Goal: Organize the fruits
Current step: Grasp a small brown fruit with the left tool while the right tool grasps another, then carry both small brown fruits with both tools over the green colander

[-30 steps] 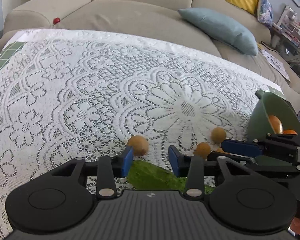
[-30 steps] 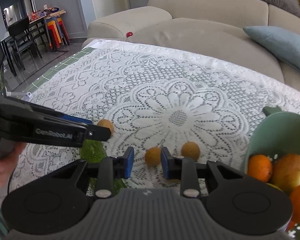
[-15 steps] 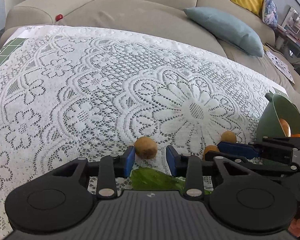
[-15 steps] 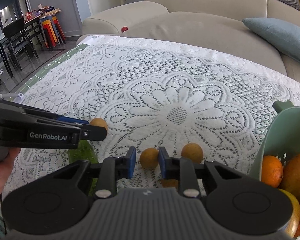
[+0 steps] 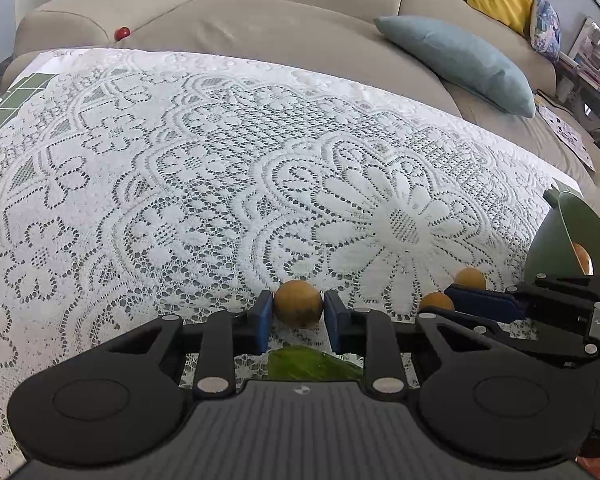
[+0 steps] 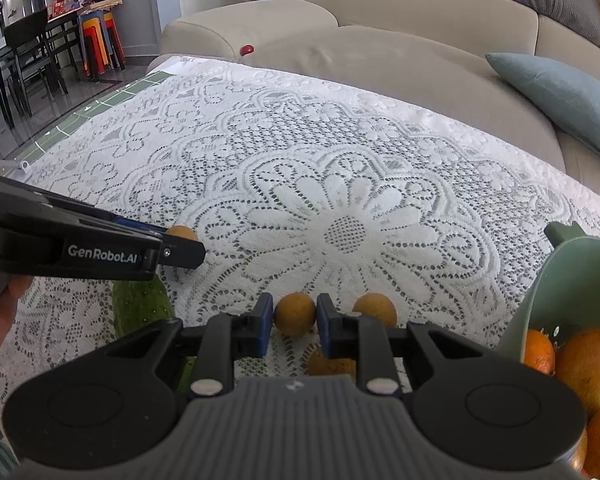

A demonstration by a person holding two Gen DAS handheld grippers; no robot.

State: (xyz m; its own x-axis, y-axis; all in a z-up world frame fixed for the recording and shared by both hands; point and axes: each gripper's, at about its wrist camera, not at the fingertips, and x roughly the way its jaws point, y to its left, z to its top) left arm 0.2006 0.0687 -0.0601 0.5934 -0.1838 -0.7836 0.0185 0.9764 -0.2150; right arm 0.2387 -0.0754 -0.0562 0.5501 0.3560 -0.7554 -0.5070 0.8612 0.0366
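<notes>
My left gripper is shut on a small round tan fruit low over the lace cloth; it also shows in the right wrist view. My right gripper is shut on a second small tan fruit, seen from the left wrist as well. A third tan fruit lies on the cloth just right of it, and another lies under the right gripper. A green colander at the right holds oranges.
A green cucumber-like vegetable lies on the cloth below the left gripper. The lace-covered table stretches ahead to a beige sofa with a blue cushion. A small red ball sits on the sofa.
Both grippers moved forward around a tan fruit each and their jaws narrowed onto it. The left gripper shifted right so that its fruit came between the pads.
</notes>
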